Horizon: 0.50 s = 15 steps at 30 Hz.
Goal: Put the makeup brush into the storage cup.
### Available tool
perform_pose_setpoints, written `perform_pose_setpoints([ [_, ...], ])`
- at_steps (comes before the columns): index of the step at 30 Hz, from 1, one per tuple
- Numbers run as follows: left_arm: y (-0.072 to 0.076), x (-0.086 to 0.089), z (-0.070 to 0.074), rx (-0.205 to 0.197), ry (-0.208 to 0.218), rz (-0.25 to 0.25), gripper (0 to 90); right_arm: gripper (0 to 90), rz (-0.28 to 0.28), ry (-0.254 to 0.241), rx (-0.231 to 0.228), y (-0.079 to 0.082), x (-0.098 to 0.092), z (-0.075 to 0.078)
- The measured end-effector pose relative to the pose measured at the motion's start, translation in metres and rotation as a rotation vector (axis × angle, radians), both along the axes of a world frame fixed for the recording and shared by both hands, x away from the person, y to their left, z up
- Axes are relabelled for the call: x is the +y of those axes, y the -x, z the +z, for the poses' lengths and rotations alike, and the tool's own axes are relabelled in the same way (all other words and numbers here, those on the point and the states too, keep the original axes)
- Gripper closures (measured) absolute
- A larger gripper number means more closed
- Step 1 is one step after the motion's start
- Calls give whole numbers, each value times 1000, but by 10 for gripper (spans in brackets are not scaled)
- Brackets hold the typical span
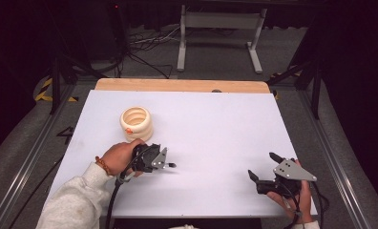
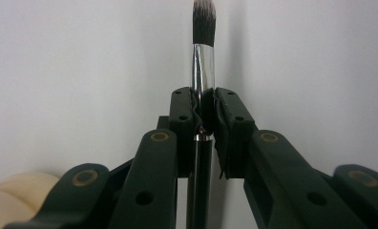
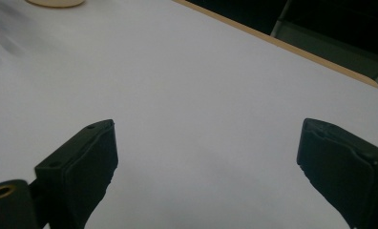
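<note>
My left gripper [image 1: 164,164] lies low over the white table, just in front of a cream ribbed holder [image 1: 136,123], and is shut on a make-up brush [image 2: 203,62]. The brush has a black handle, a silver ferrule and dark bristles that stick out past the jaws; its tip [image 1: 171,165] points right in the high view. A corner of the cream holder [image 2: 20,191] sits at the lower left of the left gripper view. My right gripper [image 1: 263,167] rests near the table's front right corner, jaws wide open with nothing between them [image 3: 206,148].
The white table top [image 1: 211,129] has a wooden strip [image 1: 182,85] along its far edge. A metal stand [image 1: 220,28] and cables lie on the floor beyond it. The cream holder's base [image 3: 56,2] is at the top left of the right gripper view.
</note>
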<state>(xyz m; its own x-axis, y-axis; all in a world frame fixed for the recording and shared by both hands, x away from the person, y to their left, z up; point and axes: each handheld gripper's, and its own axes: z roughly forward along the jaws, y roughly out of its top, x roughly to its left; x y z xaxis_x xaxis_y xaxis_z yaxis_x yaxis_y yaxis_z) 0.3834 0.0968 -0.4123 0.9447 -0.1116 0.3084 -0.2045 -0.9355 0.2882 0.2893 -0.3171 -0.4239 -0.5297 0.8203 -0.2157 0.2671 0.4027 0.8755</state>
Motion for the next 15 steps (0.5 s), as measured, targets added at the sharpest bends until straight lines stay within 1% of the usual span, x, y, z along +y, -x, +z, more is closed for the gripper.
perform_pose_setpoints([
  [1, 1, 2, 2, -11, 7, 4, 788, 74, 1, 0, 0, 0, 0, 0],
  [2, 1, 4, 3, -14, 19, 10, 788, 74, 1, 1, 2, 0, 0, 0],
  [3, 1, 4, 3, -14, 19, 10, 788, 74, 1, 1, 2, 0, 0, 0],
  [4, 2, 6, 5, -20, 30, 11, 788, 74, 1, 1, 3, 0, 0, 0],
  [5, 2, 9, 7, -23, 54, 19, 789, 75, 2, 3, 0, 0, 0, 0],
  [6, 2, 12, 8, -28, 58, 29, 788, 75, 3, 3, -1, 0, 1, 0],
  [7, 2, 14, 9, -37, 73, 41, 788, 75, 3, 3, -1, 0, 1, 0],
  [8, 2, 14, 9, -37, 73, 41, 789, 75, 3, 3, 0, 0, 1, 0],
  [9, 1, 16, 9, -30, 87, 49, 788, 75, 3, 3, 0, 0, 1, 0],
  [10, 1, 18, 9, -36, 98, 63, 788, 75, 1, 3, 0, 0, 0, 0],
  [11, 0, 22, 9, -34, 114, 80, 788, 75, 1, 3, -1, 0, 0, 0],
  [13, 0, 26, 9, -43, 146, 99, 788, 75, 1, 2, -1, 0, 1, 0],
  [14, 0, 28, 9, -39, 160, 107, 788, 75, 0, 2, -1, 0, 0, 0],
  [15, 0, 28, 9, -39, 160, 107, 788, 75, 0, 2, -1, 0, 0, 0],
])
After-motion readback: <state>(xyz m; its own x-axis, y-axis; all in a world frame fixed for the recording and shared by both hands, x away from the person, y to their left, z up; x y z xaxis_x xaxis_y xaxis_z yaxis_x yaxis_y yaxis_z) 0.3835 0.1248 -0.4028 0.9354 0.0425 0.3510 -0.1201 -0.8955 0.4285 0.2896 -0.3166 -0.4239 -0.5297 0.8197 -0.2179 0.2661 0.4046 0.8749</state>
